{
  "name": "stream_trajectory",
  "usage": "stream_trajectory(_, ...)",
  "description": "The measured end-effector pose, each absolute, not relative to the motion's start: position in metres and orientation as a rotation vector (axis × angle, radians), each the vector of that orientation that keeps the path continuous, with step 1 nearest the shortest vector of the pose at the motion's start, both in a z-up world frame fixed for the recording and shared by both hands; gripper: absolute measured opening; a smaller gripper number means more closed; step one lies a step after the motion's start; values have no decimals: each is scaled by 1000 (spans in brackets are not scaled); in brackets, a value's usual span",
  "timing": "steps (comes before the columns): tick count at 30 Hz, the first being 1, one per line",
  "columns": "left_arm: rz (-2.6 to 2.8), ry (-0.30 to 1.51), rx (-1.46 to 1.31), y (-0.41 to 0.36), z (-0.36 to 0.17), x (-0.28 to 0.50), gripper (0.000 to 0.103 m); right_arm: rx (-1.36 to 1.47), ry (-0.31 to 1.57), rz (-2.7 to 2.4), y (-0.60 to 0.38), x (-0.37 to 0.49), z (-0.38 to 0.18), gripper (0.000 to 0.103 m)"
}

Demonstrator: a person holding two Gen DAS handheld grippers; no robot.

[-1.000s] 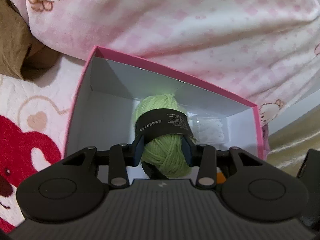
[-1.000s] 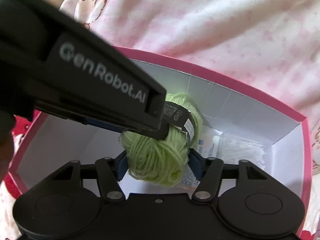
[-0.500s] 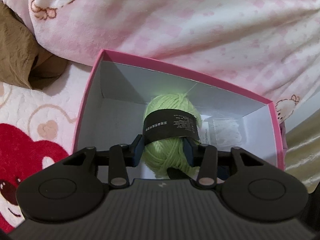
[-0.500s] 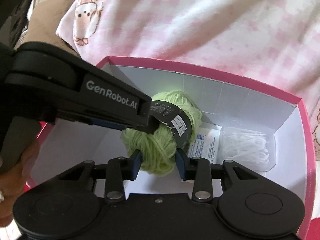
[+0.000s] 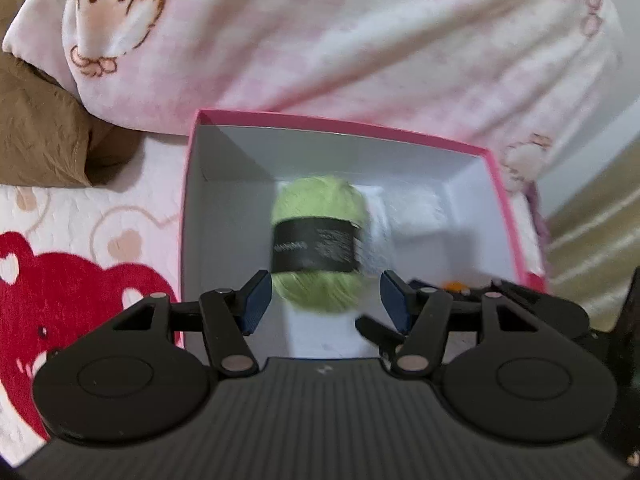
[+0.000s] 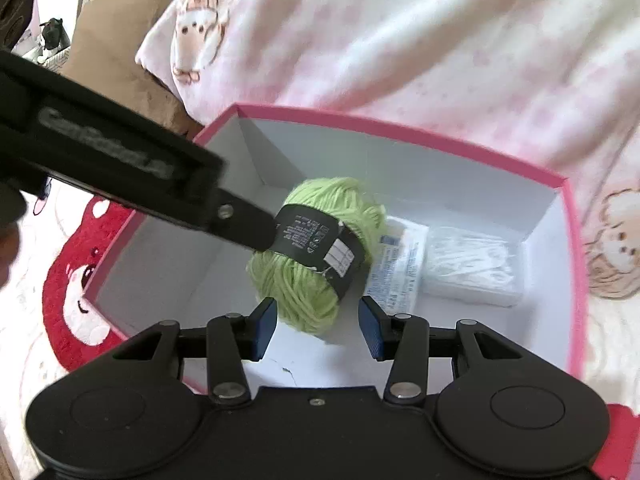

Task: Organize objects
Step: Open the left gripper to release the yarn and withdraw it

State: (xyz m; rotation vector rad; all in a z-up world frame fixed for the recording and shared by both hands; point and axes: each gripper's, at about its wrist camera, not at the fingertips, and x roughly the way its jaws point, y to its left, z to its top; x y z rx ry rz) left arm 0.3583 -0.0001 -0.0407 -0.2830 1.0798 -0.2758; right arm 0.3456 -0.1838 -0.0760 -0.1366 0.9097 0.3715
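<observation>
- Right tool (image 6: 318, 328) has just been opening; its blue pads flank, untouching, a green yarn ball with black paper band (image 6: 316, 256).
- Yarn lies inside a pink-rimmed white cardboard box (image 6: 400, 124).

left gripper (image 5: 324, 300): black body, ribbed top | fingers (image 5: 254, 300): blue pads | silver screws

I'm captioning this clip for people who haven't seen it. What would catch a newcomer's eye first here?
First, the lime-green yarn ball with its black paper band, sitting mid-floor in the pink-rimmed white box. Both grippers flank it: the left gripper and the right gripper have just been opening, fingers clear of the yarn. To the yarn's right lie a printed packet and a clear packet of white pieces.
</observation>
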Motion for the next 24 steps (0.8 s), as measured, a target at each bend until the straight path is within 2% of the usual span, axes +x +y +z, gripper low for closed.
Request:
stream_trajectory(6, -279, 1048, -166, -5, 12, 326, 66, -131, 879, 361, -193, 322, -21, 51)
stream_trajectory(14, -358, 1036, -118, 1, 76, 265, 73, -149, 843, 369, -211, 256, 55, 69)
stream_trajectory(19, -395, 1027, -74, 2, 97, 225, 76, -152, 802, 396, -219, 212, 86, 77)
stream_trajectory(24, -425, 1052, -42, 5, 97, 188, 77, -152, 794, 416, -225, 172, 97, 79)
